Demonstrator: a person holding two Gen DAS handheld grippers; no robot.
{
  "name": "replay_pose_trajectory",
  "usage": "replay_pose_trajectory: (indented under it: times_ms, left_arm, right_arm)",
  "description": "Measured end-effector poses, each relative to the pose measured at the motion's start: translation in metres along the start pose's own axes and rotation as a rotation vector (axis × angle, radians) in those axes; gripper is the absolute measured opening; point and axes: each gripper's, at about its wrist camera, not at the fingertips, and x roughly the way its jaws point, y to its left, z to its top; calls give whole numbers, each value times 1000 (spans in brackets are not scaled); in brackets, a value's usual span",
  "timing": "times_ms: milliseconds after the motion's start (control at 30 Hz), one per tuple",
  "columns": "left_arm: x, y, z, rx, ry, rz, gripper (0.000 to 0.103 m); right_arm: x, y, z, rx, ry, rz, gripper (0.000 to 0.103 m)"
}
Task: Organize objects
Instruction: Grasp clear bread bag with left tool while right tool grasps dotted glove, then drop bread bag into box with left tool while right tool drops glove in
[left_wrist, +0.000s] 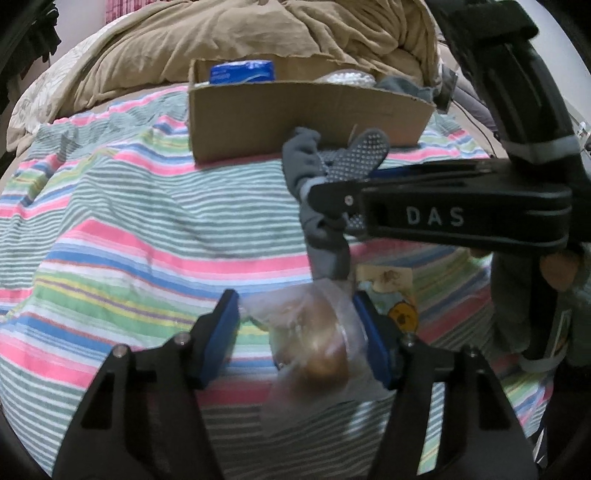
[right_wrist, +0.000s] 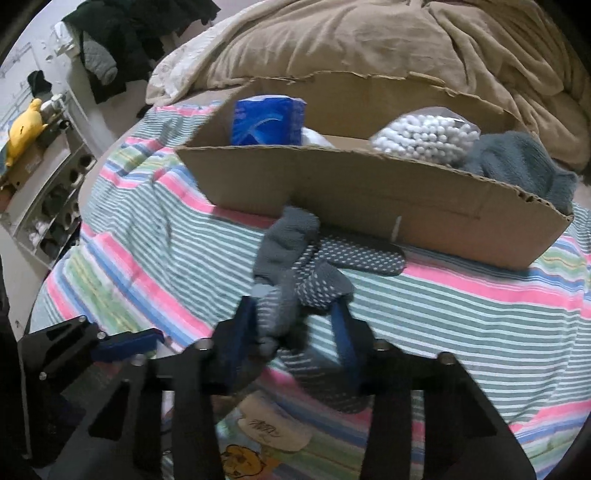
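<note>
A cardboard box (left_wrist: 295, 118) stands on the striped bed; it also shows in the right wrist view (right_wrist: 369, 192). Inside are a blue packet (right_wrist: 267, 122), a bag of white beads (right_wrist: 424, 138) and a grey cloth (right_wrist: 517, 166). My right gripper (right_wrist: 295, 328) is shut on grey dotted socks (right_wrist: 314, 273) and holds them above the bed, just in front of the box; from the left wrist view the socks (left_wrist: 332, 166) hang from it. My left gripper (left_wrist: 295, 332) is open around a clear bag with brown contents (left_wrist: 317, 347), near the right pad.
A small yellow cartoon pouch (left_wrist: 395, 299) lies on the striped cover (left_wrist: 129, 240) under the right gripper. A tan duvet (right_wrist: 406, 44) is heaped behind the box. A shelf with a yellow plush (right_wrist: 26, 125) stands left of the bed.
</note>
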Motion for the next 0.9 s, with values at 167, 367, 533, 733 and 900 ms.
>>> replay_pose_trajectory:
  times_ms: [167, 367, 533, 733, 900]
  left_arm:
    - [-10, 2, 0, -10, -16, 3, 64]
    - [-25, 9, 5, -29, -51, 17, 64]
    - [-35, 15, 10, -48, -78, 15, 64]
    - [-46, 20, 18, -50, -110, 11, 64]
    - [-54, 24, 26, -51, -137, 9, 64]
  right_arm:
    - [-3, 3, 1, 3, -13, 22, 20]
    - [-23, -1, 0, 15, -56, 16, 11]
    - [-45, 0, 0, 2, -91, 2, 7]
    - [-69, -2, 1, -7, -133, -16, 6]
    - [-87, -4, 7, -6, -168, -24, 6]
